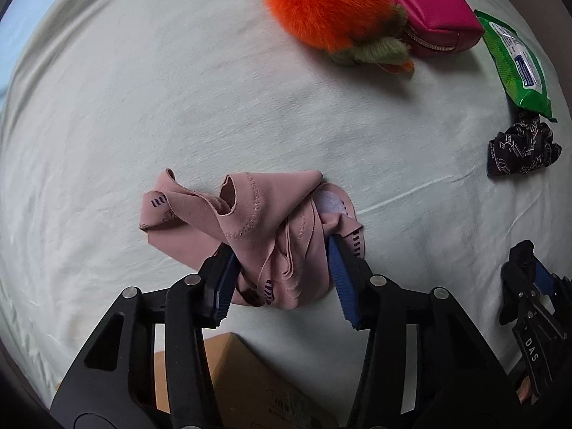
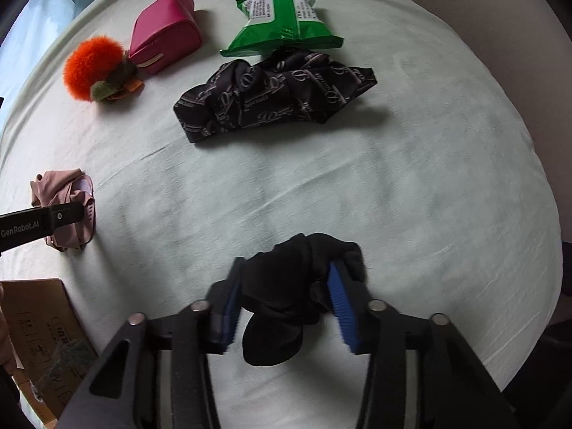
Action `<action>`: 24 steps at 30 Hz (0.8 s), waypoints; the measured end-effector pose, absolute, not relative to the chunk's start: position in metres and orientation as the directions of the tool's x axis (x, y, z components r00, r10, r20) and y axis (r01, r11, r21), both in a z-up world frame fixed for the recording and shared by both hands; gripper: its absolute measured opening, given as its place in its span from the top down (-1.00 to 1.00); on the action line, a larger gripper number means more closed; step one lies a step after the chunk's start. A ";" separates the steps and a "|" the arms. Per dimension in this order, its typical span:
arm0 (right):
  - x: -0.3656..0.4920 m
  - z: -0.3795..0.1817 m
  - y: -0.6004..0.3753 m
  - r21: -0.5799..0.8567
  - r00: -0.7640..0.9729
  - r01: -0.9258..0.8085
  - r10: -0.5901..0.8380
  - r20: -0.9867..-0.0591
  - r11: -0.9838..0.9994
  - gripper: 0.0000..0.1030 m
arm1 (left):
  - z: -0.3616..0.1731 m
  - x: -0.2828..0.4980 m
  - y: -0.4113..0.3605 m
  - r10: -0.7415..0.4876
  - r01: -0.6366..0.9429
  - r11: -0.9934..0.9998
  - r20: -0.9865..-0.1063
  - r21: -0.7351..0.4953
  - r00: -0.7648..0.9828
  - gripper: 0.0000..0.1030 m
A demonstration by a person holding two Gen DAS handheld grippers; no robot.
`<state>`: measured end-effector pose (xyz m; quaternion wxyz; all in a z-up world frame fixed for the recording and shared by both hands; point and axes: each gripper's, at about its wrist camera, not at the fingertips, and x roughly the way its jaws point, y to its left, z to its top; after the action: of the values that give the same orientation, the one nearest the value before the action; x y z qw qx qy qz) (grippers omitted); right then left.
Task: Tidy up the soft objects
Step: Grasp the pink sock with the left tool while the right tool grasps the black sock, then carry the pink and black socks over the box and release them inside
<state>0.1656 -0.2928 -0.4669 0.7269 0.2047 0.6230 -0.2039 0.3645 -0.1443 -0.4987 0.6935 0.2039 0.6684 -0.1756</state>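
Soft things lie scattered over a pale sheet [image 2: 411,178], and the cardboard box [image 2: 39,336] at its near edge is the handiest landmark for placing them. A crumpled pink garment [image 1: 250,228] sits just beyond the box, and the left gripper [image 1: 286,261] stands over it pointing down, its blue pads [image 1: 341,279] drawn in against the bunched cloth on both sides. The jaws are only partly open, and the folds fill the gap between them, so it looks like a grip on the garment. A black cloth bundle [image 2: 293,296] lies to the right of the box, well apart from it, and the right gripper [image 2: 286,300] has it the same way, pads pressed into the wad from left and right (the left pad is a little blurred).

Farther from the box, across the sheet, are an orange fluffy toy [image 2: 94,68] touching a magenta pouch [image 2: 166,32], a green wipes packet [image 2: 286,21] and a dark patterned scarf [image 2: 275,96] just in front of the packet.

The move ahead probably turns on the box: it lies near side and left of both bundles, much nearer the left gripper. The pink garment's long axis runs across the jaws, with loose ends trailing out to the left, so these may drag when it is lifted.
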 end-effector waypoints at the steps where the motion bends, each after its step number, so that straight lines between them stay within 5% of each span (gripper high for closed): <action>1: 0.165 -0.467 -0.296 0.042 0.140 0.552 -0.043 -0.989 0.833 0.42 | -0.501 0.362 -0.149 0.031 0.521 0.852 -0.998 0.052 0.050 0.24; 6: 0.162 -0.462 -0.301 0.047 0.147 0.552 -0.042 -0.988 0.833 0.63 | -0.495 0.363 -0.143 0.007 0.487 0.873 -0.999 0.028 0.045 0.51; 24: 0.151 -0.391 -0.302 0.125 0.288 0.523 -0.037 -0.957 0.843 0.72 | -0.402 0.339 -0.136 -0.117 0.447 0.894 -0.984 -0.045 0.134 0.55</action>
<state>0.1512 -0.3023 -0.3906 0.7736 0.2138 0.5685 -0.1807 0.3387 -0.1362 -0.4023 0.7416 0.1310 0.6299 -0.1898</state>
